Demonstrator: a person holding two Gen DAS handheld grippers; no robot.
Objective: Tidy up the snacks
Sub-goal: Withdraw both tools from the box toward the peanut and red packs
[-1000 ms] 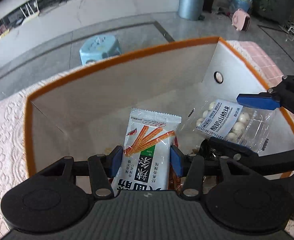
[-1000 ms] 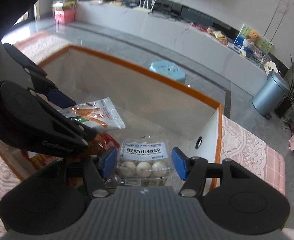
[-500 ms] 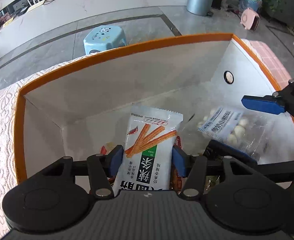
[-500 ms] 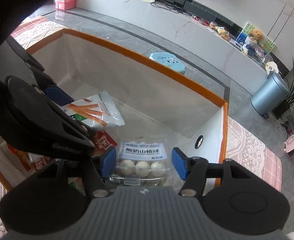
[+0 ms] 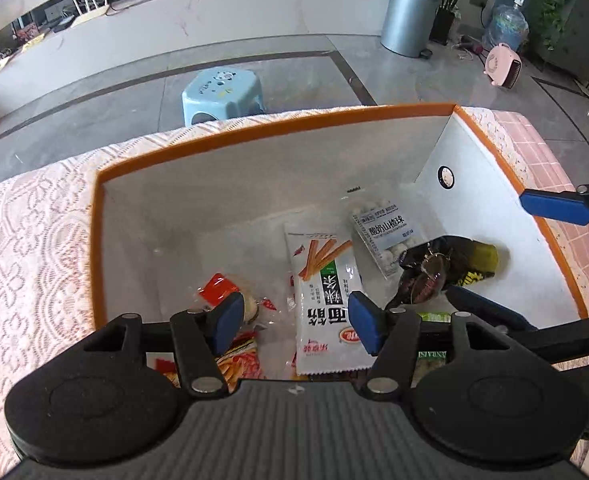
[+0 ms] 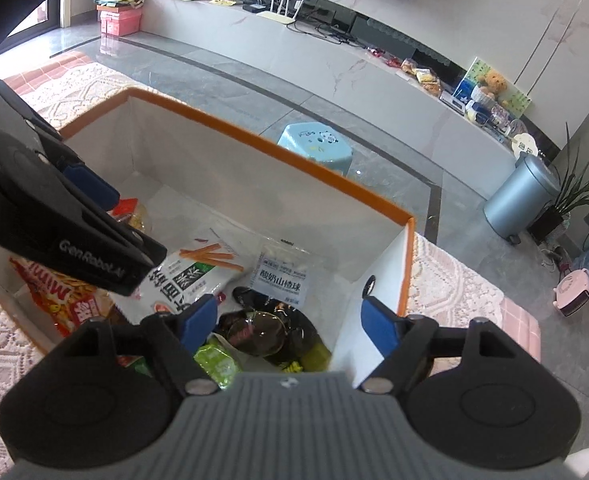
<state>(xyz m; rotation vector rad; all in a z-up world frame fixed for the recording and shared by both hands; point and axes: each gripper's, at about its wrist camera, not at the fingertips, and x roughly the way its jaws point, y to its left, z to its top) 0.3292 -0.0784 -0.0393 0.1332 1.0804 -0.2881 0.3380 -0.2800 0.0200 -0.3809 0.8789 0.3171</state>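
Observation:
A white box with an orange rim [image 5: 254,130] [image 6: 254,136] holds the snacks. A white packet printed with orange sticks [image 5: 322,292] [image 6: 190,276] lies flat on its floor. Beside it rests a clear pack of white balls [image 5: 386,232] [image 6: 282,276]. My left gripper [image 5: 294,324] [image 6: 122,220] hovers over the stick packet, jaws opening, pads clear of it. To its right my right gripper [image 6: 288,324] [image 5: 522,256] hangs above a dark packet [image 6: 262,328] [image 5: 434,272], jaws opening with nothing gripped.
More packets fill the box's near side: a red one [image 5: 218,292], a red-and-yellow one [image 6: 58,292] and a green one [image 6: 214,364]. The box stands on a pink lace cloth [image 5: 34,240]. On the floor beyond are a blue stool [image 5: 222,92] and a grey bin [image 5: 410,16].
Both grippers have lifted and opened wider. The stick packet and the ball pack, held between the pads earlier, now lie loose on the box floor.

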